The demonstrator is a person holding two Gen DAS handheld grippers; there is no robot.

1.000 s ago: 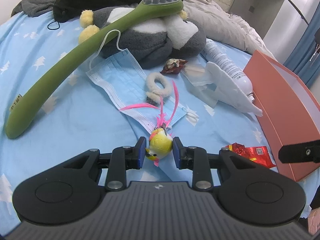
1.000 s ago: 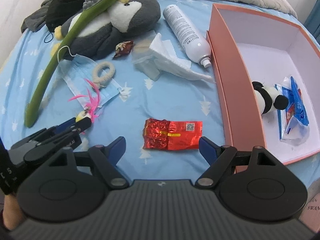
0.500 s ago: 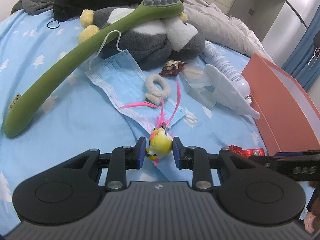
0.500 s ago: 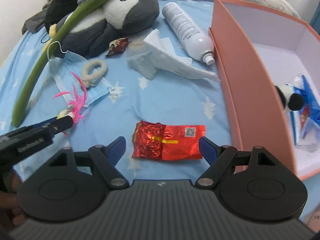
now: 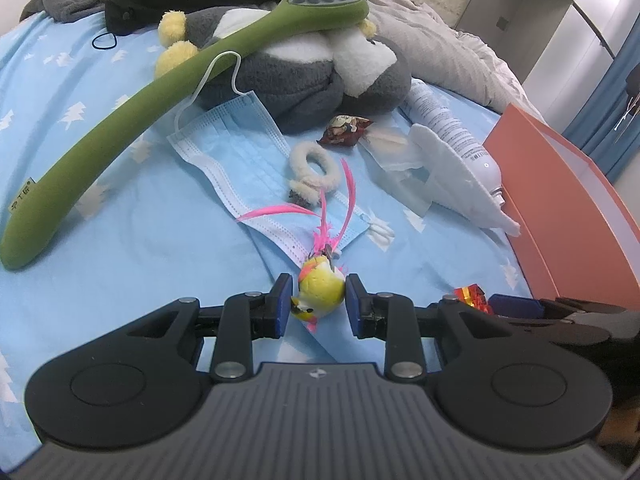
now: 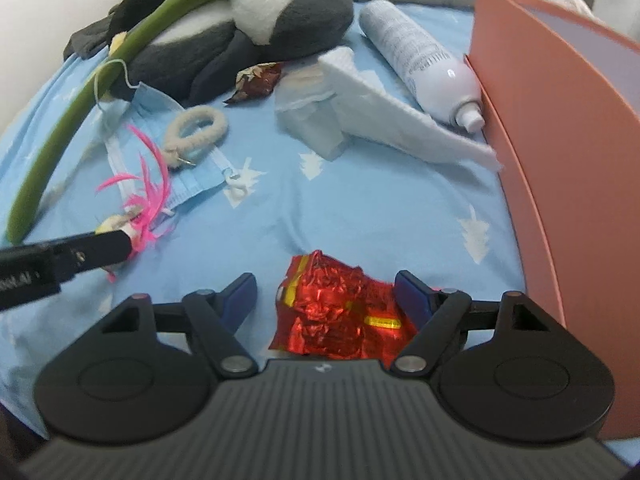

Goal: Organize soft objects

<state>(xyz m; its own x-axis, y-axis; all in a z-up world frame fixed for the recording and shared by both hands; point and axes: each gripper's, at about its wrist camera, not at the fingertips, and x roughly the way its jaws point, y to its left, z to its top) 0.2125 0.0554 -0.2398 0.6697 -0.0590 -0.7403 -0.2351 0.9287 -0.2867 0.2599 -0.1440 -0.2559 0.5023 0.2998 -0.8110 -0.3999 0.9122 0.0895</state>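
With the left gripper [image 5: 318,299] clamped on the yellow bird toy [image 5: 320,290] just above the bedsheet [image 5: 120,240], the right gripper [image 6: 325,300], its jaws just narrowing around the red wrapper [image 6: 340,312] lying beside the box [image 6: 560,140], seemed to need only to pinch and lift.

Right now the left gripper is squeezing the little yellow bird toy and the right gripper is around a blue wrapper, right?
Not quite: the wrapper between the right gripper's open fingers is shiny red, not blue, as the right wrist view shows. The left gripper does squeeze the yellow bird toy.
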